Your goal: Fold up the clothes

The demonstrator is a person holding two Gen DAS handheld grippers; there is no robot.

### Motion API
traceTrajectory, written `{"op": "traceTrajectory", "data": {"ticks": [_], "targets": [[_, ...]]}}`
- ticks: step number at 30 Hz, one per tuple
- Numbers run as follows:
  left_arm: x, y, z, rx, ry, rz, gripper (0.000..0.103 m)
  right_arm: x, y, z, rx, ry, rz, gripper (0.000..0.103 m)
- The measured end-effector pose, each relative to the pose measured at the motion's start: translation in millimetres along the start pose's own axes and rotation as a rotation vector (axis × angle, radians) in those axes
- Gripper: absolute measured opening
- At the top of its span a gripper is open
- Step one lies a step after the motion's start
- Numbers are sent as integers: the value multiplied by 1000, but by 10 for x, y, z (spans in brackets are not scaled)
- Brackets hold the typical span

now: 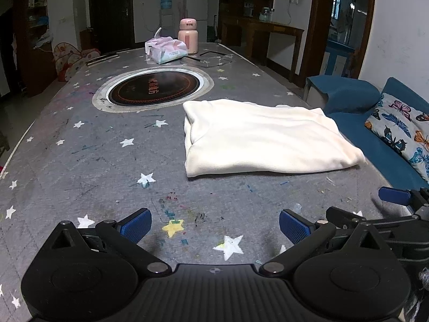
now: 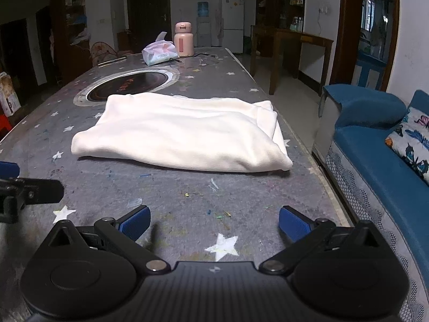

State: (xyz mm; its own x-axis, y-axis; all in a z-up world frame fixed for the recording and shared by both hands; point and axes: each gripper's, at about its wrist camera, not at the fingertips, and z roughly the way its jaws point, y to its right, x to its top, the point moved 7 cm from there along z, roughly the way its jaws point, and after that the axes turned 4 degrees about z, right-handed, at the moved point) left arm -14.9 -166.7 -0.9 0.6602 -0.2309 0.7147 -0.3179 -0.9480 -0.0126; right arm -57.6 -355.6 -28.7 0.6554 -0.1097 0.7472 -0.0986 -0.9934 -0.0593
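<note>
Left gripper (image 1: 215, 226) and right gripper (image 2: 214, 224), jaws wide, over bare table (image 2: 174, 196); folded cream garment (image 2: 185, 132) near right edge

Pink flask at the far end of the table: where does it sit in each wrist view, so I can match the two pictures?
Left wrist view: the pink flask stands upper centre, just right of the tissue pack, beyond the round cooktop.
Right wrist view: the pink flask stands upper centre-left, again just right of the tissue pack.
Shared landmark: the folded white garment lies nearer the camera than the flask in both.
</note>
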Motion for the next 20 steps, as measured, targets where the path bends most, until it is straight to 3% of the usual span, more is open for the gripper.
{"op": "traceTrajectory", "data": {"ticks": [20], "targets": [[22, 57, -3, -8, -1, 7, 103, 8, -25, -37, 29, 2, 16, 103]]}}
